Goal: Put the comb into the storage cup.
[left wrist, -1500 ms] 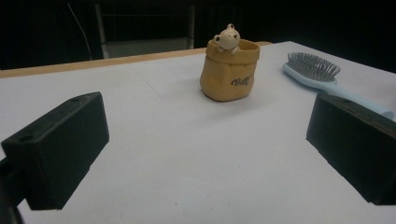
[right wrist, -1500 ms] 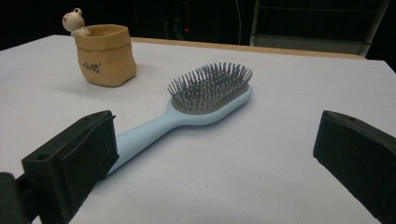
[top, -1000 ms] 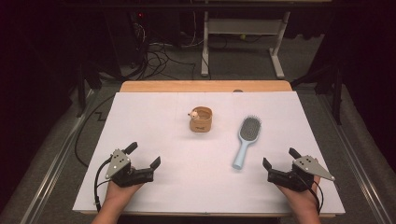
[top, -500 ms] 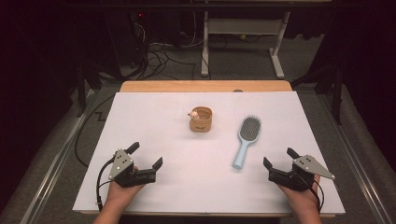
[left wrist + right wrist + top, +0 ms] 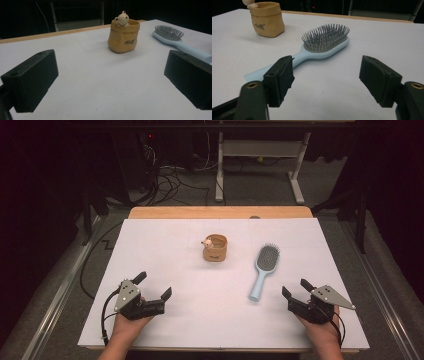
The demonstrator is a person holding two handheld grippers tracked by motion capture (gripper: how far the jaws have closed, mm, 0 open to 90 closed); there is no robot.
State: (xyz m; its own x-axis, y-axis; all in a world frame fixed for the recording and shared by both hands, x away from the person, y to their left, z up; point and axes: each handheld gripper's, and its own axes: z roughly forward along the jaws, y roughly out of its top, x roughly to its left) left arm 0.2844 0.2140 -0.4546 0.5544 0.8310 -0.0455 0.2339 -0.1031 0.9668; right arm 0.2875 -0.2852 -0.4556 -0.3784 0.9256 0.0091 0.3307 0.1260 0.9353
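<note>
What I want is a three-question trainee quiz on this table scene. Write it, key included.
1. True or false: the hairbrush lies with its bristles facing up.
2. What peeks over the rim of the tan pouch? A) a small figurine B) a spoon C) a pen
3. What, if anything, is between the jaws of the left claw?

Key: 1 true. 2 A. 3 nothing; it stands open over bare table.

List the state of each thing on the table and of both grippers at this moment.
hairbrush: flat on the table, bristles up, untouched.
pouch: upright, open-topped, small figure at its rim.
left gripper: open, holding nothing.
right gripper: open, jaws just been closing, nothing between them.
</note>
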